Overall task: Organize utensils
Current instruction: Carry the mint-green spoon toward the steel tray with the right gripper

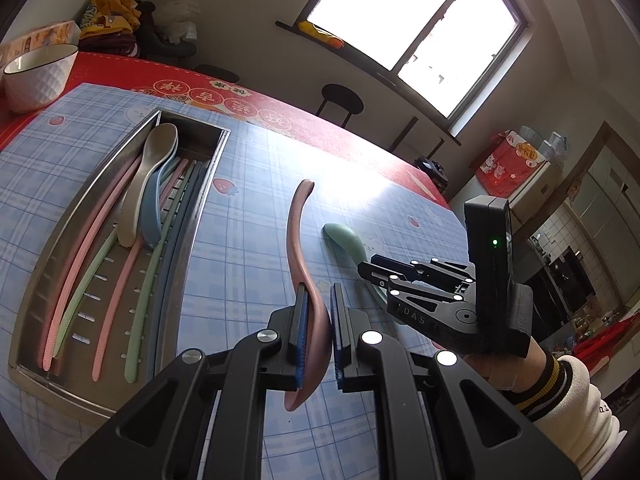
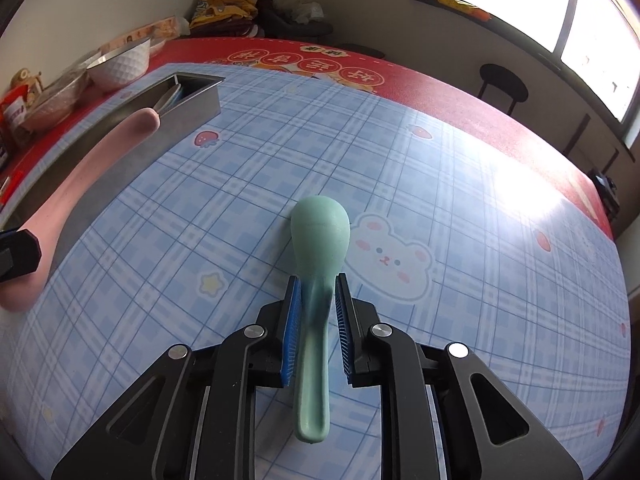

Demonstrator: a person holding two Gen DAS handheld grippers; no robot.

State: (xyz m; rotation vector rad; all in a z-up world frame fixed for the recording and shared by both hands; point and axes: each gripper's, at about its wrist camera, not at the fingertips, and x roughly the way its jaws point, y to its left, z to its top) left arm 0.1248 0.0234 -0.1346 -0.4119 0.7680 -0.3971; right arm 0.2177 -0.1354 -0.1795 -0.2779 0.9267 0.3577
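My left gripper (image 1: 319, 300) is shut on a pink spoon (image 1: 300, 240), held on edge above the blue plaid mat, handle pointing away. The pink spoon also shows at the left of the right wrist view (image 2: 80, 184). My right gripper (image 2: 316, 292) has its blue pads (image 2: 294, 320) around the neck of a green spoon (image 2: 320, 236) lying bowl-down on the mat; small gaps show on both sides, so the grip is unclear. The green spoon (image 1: 348, 240) and right gripper (image 1: 376, 272) also show in the left wrist view. A steel tray (image 1: 60, 240) holds several spoons and chopsticks.
A white bowl (image 1: 38, 76) stands at the table's far left corner, with a glass bowl (image 2: 56, 96) and snack packets beside it. Clothes and a bag (image 1: 116, 20) are piled behind. Black stools (image 1: 342, 98) stand past the red table edge.
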